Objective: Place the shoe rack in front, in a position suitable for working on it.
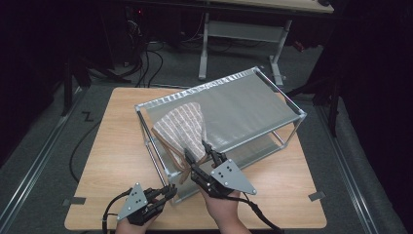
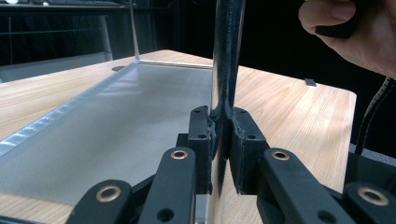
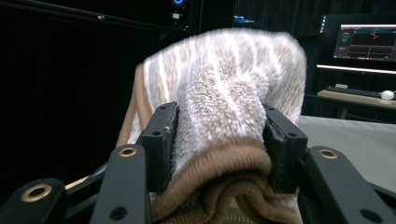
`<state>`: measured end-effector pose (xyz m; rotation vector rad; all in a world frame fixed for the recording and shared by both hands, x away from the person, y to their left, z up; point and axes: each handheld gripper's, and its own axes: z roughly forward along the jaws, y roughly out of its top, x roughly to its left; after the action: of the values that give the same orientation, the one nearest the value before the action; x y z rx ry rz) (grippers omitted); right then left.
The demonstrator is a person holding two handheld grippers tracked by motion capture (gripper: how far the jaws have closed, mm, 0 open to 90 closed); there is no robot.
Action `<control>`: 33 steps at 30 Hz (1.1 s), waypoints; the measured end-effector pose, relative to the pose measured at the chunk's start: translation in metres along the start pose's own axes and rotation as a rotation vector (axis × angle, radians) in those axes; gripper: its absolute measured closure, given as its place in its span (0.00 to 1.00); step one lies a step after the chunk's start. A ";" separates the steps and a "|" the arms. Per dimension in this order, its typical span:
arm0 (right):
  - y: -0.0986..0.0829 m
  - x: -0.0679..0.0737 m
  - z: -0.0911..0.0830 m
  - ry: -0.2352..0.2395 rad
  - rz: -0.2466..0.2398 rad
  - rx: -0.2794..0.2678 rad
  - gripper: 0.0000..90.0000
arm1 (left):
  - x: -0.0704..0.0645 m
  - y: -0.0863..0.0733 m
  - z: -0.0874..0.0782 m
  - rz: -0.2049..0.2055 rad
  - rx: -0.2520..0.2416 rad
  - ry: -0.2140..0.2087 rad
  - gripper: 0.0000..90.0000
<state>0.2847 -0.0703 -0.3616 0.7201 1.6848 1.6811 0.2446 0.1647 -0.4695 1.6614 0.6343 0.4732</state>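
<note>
Left gripper clamps the rack's corner post while the right gripper pinches a striped towel over the rack.

At about 7 o'clock on the wooden table (image 1: 112, 146), the left gripper (image 1: 168, 192) has its jaws pressed onto the near upright post (image 2: 226, 56) of the metal rack (image 1: 272, 105), low down beside the lower mesh shelf (image 2: 116, 126). Toward 6 o'clock, the right gripper (image 1: 200, 153) pinches a bunched fold of the striped towel (image 1: 182, 129), its brown hem (image 3: 219, 184) squeezed between the two pads. The towel lies draped over the rack's near-left corner, partly on the top mesh and partly hanging over the front rail, at roughly the table's centre. A monitor (image 3: 369, 42) glows at 2 o'clock in the right gripper view.
</note>
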 end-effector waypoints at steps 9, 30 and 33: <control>0.003 0.002 -0.003 0.004 -0.005 -0.019 0.56 | 0.001 0.000 0.001 0.013 -0.009 0.004 0.89; 0.006 -0.003 0.009 -0.064 0.030 0.063 0.13 | 0.002 0.000 0.001 0.019 -0.012 0.005 0.89; 0.006 -0.001 0.008 -0.075 0.021 0.054 0.11 | 0.000 -0.001 0.001 -0.001 -0.003 0.002 0.89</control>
<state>0.2910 -0.0662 -0.3551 0.8184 1.6810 1.6079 0.2451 0.1646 -0.4703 1.6582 0.6357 0.4743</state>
